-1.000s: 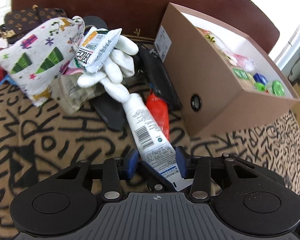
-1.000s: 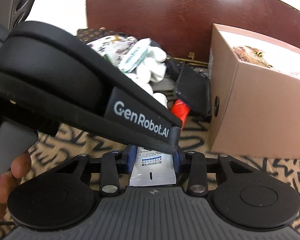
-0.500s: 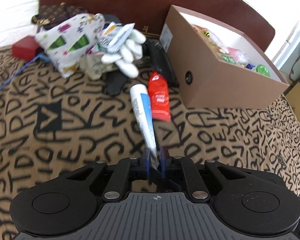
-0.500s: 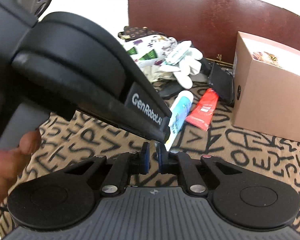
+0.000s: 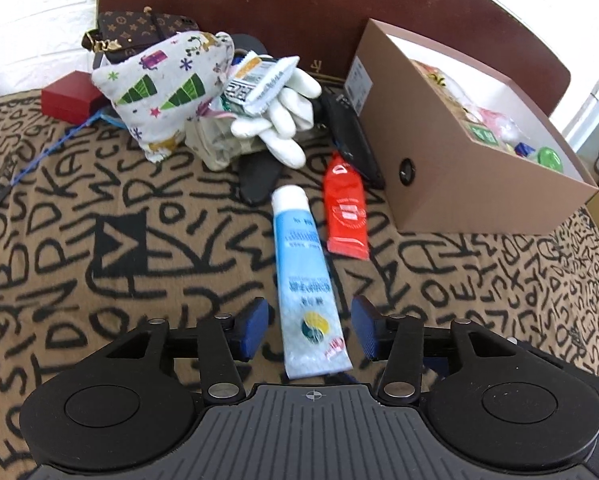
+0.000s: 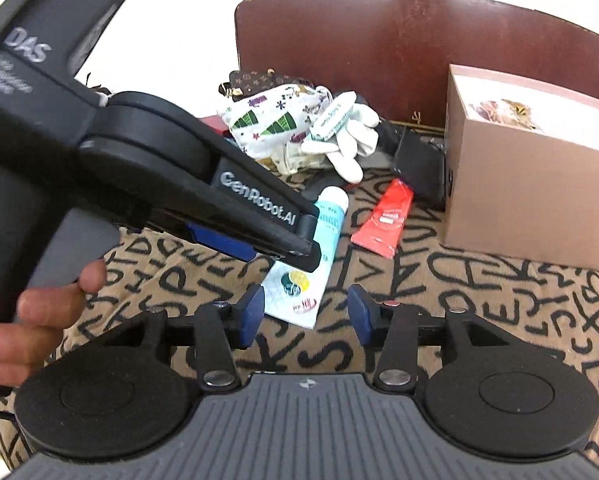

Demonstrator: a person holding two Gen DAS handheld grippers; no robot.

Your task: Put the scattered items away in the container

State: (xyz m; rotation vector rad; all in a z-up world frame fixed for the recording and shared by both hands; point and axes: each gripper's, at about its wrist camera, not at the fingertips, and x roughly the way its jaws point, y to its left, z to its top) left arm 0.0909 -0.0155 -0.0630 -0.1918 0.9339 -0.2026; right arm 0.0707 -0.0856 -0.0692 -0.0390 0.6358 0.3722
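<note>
A white and blue tube (image 5: 305, 276) lies on the patterned cloth, its crimped end between the spread fingers of my left gripper (image 5: 309, 330), which is open and does not touch it. A red tube (image 5: 346, 212) lies beside it. The brown box (image 5: 471, 184) stands at the right with several items inside. My right gripper (image 6: 305, 314) is open just behind the white tube (image 6: 299, 280), with the left gripper's body above it. The red tube (image 6: 385, 220) and box (image 6: 527, 196) lie further back.
A pile at the back holds a Christmas-print pouch (image 5: 167, 88), a white glove (image 5: 283, 124), a snack packet (image 5: 255, 80), a dark wallet (image 5: 351, 140), a red case (image 5: 71, 96) and a monogram bag (image 5: 135, 32). A dark headboard (image 5: 299, 4) stands behind.
Both grippers have drawn back from the pile. The left gripper dragged the white tube out, turned it over and opened, letting it go on the cloth. The right gripper has opened.
</note>
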